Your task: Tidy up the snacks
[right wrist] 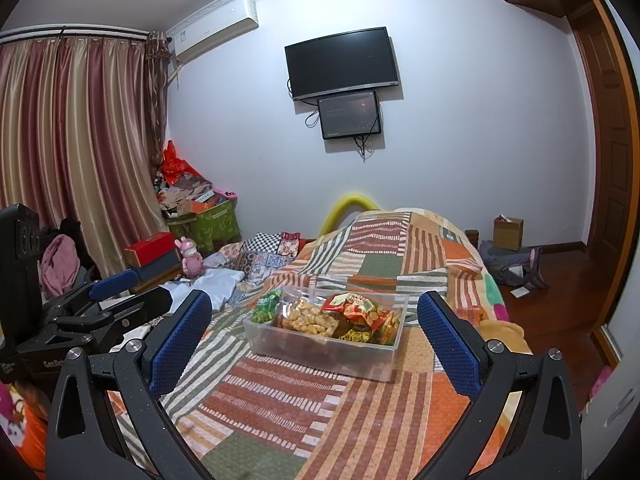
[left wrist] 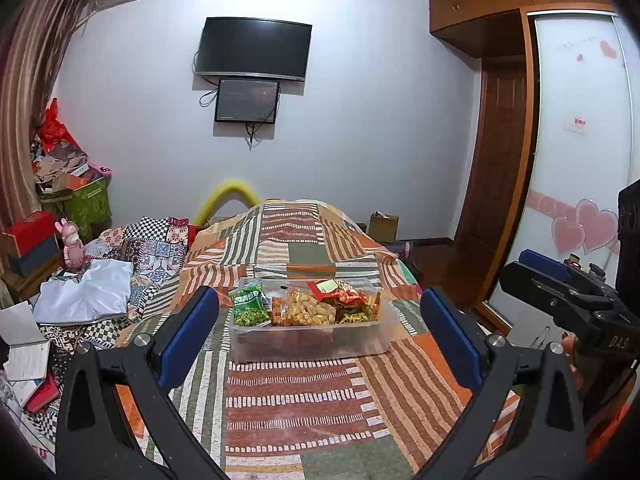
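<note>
Even indoor light, sharp focus, strong fisheye bending, dark corners.

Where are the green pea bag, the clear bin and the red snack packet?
green pea bag (left wrist: 250,304), left wrist view, front face.
clear bin (left wrist: 312,340), left wrist view, near wall.
red snack packet (right wrist: 356,305), right wrist view, top face.

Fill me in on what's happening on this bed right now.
A person holds a hand-held gripper in each hand over the patchwork bedspread. Both the left hand-held gripper and the right hand-held gripper are open and empty, short of the clear plastic bin. The bin holds a green pea packet, a puffed snack bag and a red packet.
</note>
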The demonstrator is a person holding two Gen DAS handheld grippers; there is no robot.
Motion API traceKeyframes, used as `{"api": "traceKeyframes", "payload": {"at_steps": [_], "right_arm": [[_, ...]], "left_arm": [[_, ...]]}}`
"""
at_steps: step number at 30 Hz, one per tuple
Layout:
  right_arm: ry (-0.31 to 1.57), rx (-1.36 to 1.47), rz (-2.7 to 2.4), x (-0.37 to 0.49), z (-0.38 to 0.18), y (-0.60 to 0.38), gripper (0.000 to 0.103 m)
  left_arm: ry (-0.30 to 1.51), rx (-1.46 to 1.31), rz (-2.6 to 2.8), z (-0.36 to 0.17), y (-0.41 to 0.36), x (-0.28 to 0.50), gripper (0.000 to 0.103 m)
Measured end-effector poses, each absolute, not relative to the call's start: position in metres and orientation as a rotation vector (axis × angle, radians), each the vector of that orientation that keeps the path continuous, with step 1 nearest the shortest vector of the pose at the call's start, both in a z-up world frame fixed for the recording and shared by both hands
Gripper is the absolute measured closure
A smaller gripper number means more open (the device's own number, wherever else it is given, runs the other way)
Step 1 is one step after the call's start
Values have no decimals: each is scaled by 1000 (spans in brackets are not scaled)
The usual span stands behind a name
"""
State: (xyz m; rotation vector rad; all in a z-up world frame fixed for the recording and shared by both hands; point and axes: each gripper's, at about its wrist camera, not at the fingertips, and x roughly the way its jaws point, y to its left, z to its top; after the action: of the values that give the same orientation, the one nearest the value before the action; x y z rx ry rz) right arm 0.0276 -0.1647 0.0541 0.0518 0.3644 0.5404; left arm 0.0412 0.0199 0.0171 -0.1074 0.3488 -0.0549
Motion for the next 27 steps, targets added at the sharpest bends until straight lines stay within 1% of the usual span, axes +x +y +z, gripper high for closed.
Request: {"api": "traceKeyframes", "payload": {"at_steps": [27], "right_arm": [[365, 53, 545, 26, 55, -165, 0]], "left_arm": [[329, -96, -68, 21, 18, 37, 1]]}}
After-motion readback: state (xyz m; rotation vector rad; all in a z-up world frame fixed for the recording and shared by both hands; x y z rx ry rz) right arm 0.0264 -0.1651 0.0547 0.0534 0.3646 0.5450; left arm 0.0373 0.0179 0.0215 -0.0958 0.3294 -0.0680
